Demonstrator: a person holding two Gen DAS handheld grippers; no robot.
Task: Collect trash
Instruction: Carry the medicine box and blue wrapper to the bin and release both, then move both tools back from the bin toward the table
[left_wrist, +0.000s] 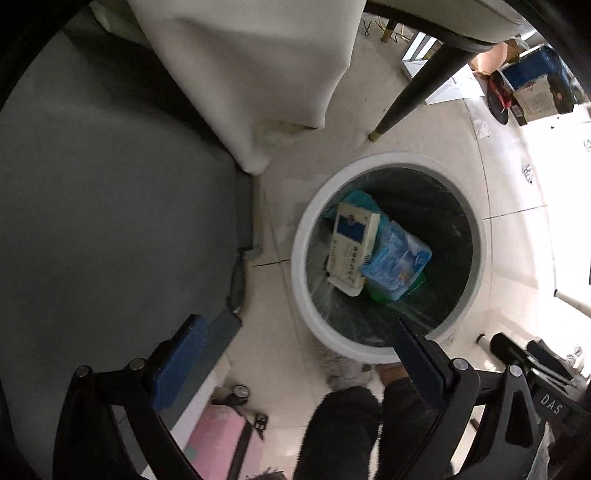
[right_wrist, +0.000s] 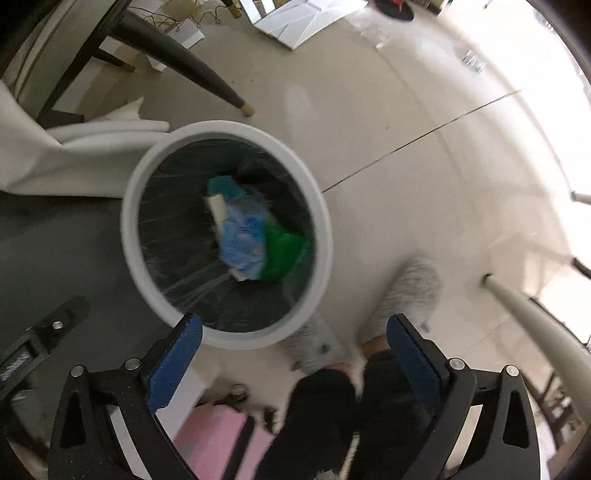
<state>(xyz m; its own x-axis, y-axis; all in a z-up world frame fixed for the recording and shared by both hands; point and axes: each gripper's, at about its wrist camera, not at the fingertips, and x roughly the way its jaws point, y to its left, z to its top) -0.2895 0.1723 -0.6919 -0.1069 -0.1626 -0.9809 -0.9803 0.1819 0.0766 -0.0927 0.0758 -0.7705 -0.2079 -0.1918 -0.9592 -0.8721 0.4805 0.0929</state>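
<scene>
Pale floor tiles run under everything, with the white-rimmed trash bin (left_wrist: 388, 254) as the landmark — a black liner inside it. In the bin lie a cream-and-blue carton (left_wrist: 351, 247), a light blue packet (left_wrist: 397, 264) partly on top of it, and something green (right_wrist: 282, 254) beneath.

Both tools point steeply down at the bin. The left gripper (left_wrist: 299, 354) stands wide open with nothing between its blue pads (left_wrist: 181, 363), one finger over the bin's near rim. The right gripper (right_wrist: 293, 345) is likewise spread and empty, hovering just outside the near rim, above the person's fuzzy slippers (right_wrist: 406, 295).

No loose trash shows on the floor near the bin. The drop looks finished, so the sensible course is to lift both tools straight up, clear of the rim and liner — and well away from the chair leg (left_wrist: 413, 92) beyond the bin — before seeking more litter.
</scene>
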